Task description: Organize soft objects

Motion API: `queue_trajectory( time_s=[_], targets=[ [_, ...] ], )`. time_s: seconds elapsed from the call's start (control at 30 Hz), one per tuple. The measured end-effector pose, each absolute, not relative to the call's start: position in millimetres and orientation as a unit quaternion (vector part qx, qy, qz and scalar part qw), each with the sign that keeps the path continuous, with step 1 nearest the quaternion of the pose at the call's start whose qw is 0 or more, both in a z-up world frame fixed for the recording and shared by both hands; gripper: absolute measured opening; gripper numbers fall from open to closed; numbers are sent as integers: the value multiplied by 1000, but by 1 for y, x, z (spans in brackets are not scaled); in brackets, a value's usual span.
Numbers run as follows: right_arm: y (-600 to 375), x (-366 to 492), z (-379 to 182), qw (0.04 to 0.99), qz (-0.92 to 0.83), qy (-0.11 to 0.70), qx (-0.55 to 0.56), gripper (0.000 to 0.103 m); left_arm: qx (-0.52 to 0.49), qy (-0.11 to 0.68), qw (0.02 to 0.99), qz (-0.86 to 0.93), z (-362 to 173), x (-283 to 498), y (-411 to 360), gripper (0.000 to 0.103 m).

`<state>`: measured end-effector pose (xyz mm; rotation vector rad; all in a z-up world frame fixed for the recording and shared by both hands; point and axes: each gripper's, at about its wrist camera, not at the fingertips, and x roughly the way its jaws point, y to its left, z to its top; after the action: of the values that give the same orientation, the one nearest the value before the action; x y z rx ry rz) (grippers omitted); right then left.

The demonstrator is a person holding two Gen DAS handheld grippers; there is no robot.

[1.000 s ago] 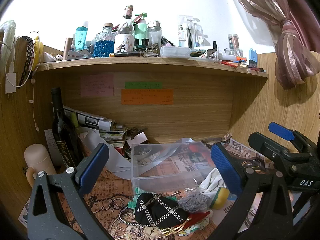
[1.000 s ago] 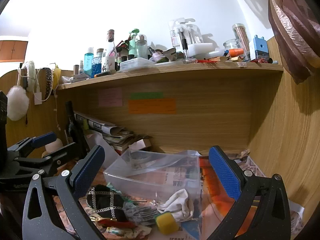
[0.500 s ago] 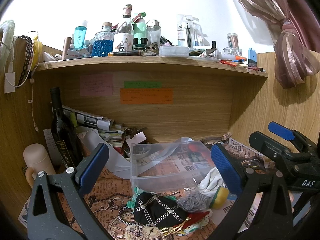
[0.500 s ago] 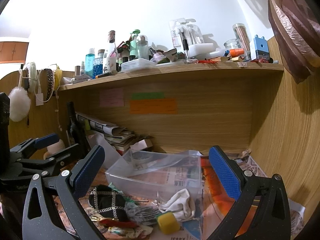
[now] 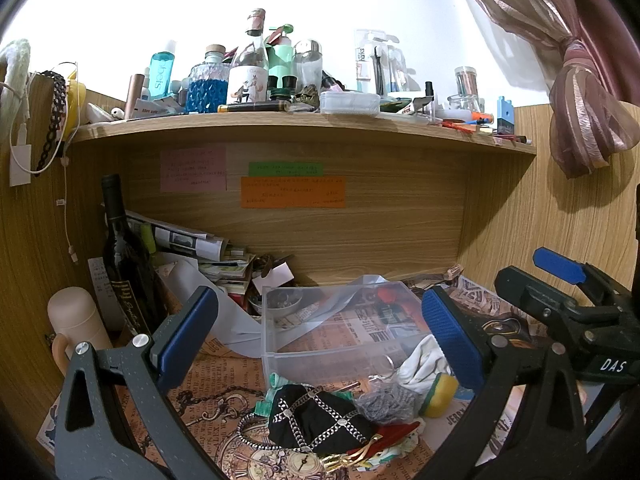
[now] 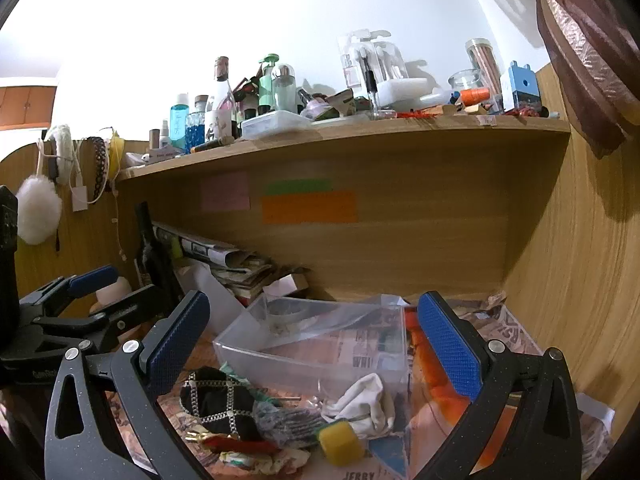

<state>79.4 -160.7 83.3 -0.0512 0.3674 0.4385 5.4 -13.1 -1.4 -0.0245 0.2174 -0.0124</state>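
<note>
left tongs (image 5: 320, 332) agape (empty) | clear bin (image 5: 344, 328) behind | black pouch (image 5: 320, 420) below

Low in my left wrist view I see a heap of soft things: a black pouch with a silver chain lattice (image 5: 316, 420), a grey knitted wad (image 5: 386, 402) touching its right side, a crumpled white cloth (image 5: 420, 364) above that, and a yellow sponge (image 5: 438, 392) at lower centre-right. A clear plastic bin (image 5: 340, 328) sits open just behind them.
</note>
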Motion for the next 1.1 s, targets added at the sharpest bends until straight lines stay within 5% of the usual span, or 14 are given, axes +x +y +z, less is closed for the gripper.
queue_trajectory(
  time_s=[0.47,0.57,0.87,1.1],
  targets=[
    [-168,87,60,950,218,221,-31,97,-23,165,986,-15,-29,18,-1,102],
    [-170,89,49,944,218,245,-37,91,-29,202,979,-15,-44,27,5,86],
    [-180,95,12,921,223,316,-40,72,-55,284,957,-16,-90,42,24,75],
    [-188,98,-14,901,222,370,-32,60,-62,321,945,-17,-110,51,25,55]
  ],
)
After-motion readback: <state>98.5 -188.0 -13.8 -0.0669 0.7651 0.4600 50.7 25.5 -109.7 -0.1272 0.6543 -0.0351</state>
